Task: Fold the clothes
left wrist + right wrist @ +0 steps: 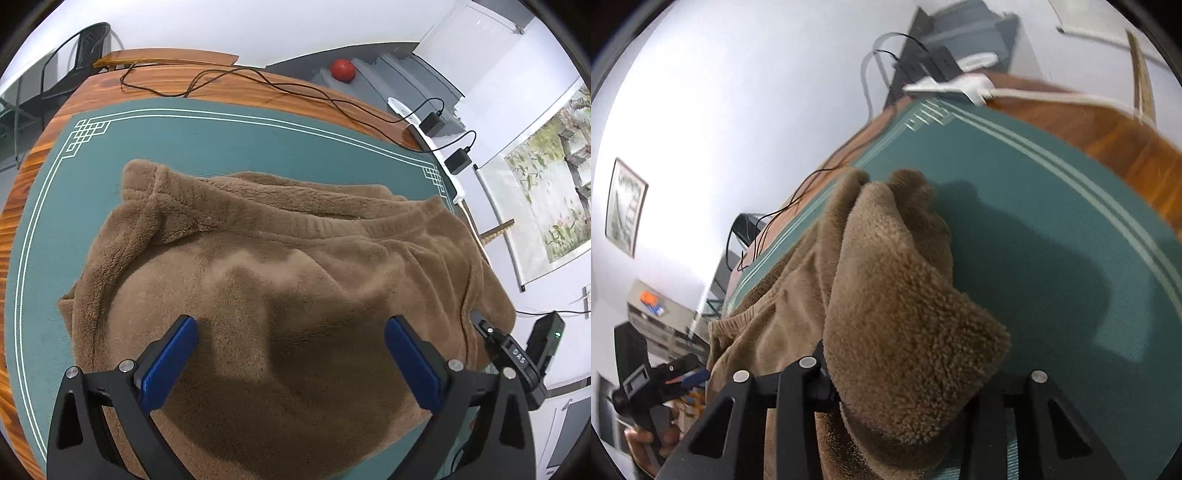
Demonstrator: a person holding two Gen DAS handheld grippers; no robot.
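Observation:
A brown fleece garment (258, 280) lies bunched on a green mat (229, 140) on a wooden table. My left gripper (290, 332) hovers over its near part, jaws wide open, blue pads (170, 365) apart and empty. In the right wrist view, my right gripper (905, 387) is shut on a thick fold of the brown fleece garment (897, 295), lifted above the green mat (1052, 221); the fleece hides its fingertips. The right gripper's body shows at the garment's right edge in the left wrist view (517, 354). The left gripper shows at lower left in the right wrist view (661, 384).
Black cables (236, 83) run across the wooden table (92, 96) behind the mat. A white power strip (410, 118) with black adapters sits at the far right corner. A red ball (342, 70) lies on grey stairs beyond. A black chair (74, 55) stands at far left.

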